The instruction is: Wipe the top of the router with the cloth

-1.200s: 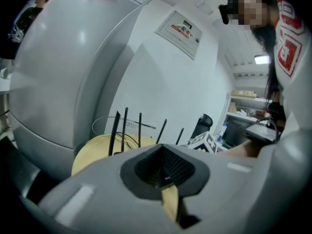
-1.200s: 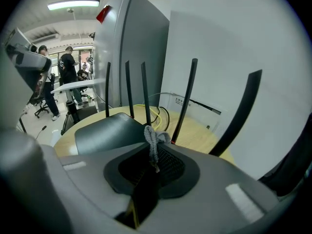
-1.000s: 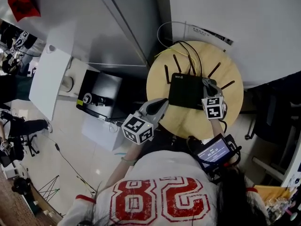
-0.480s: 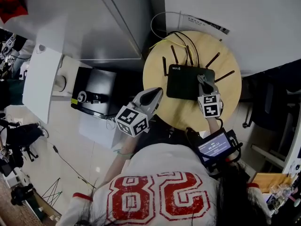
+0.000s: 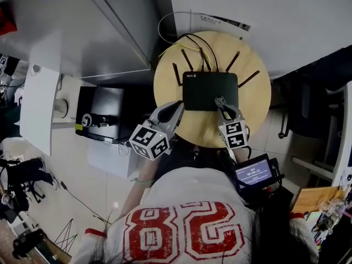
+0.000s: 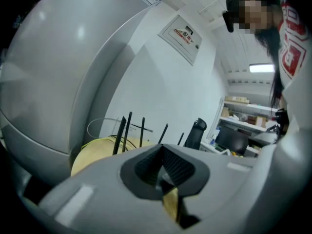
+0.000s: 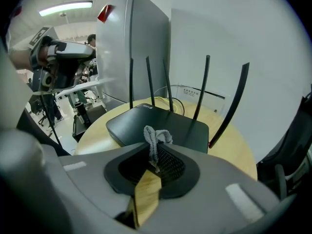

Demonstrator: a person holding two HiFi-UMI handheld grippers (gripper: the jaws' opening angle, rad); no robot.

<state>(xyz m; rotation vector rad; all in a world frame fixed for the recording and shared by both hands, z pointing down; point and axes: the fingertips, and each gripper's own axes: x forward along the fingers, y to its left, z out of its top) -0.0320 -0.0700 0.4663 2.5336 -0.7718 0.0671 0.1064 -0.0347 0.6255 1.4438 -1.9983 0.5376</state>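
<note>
My right gripper [image 7: 157, 155] is clamped on a small grey woven cloth [image 7: 155, 135], with a bunched tuft standing up between the closed jaws. Gripped that short, I reckon the cloth can be pressed flat instead of flopping about. In the head view its tips sit at the near right edge of the flat black plastic router [image 5: 210, 90], which I read as a wiping pass on the lid.

My left gripper [image 6: 163, 172] has its jaws pressed together on nothing. It hovers just beside the router's near left corner, over the round pale wooden table [image 5: 258, 100]. I judge it is parked there to steady the box if it slides, though I cannot tell whether it touches.

The router lies mid-table with its thin black antennas [image 5: 248, 79] splayed off the far edge. That leaves the near side as my open way in.
</note>
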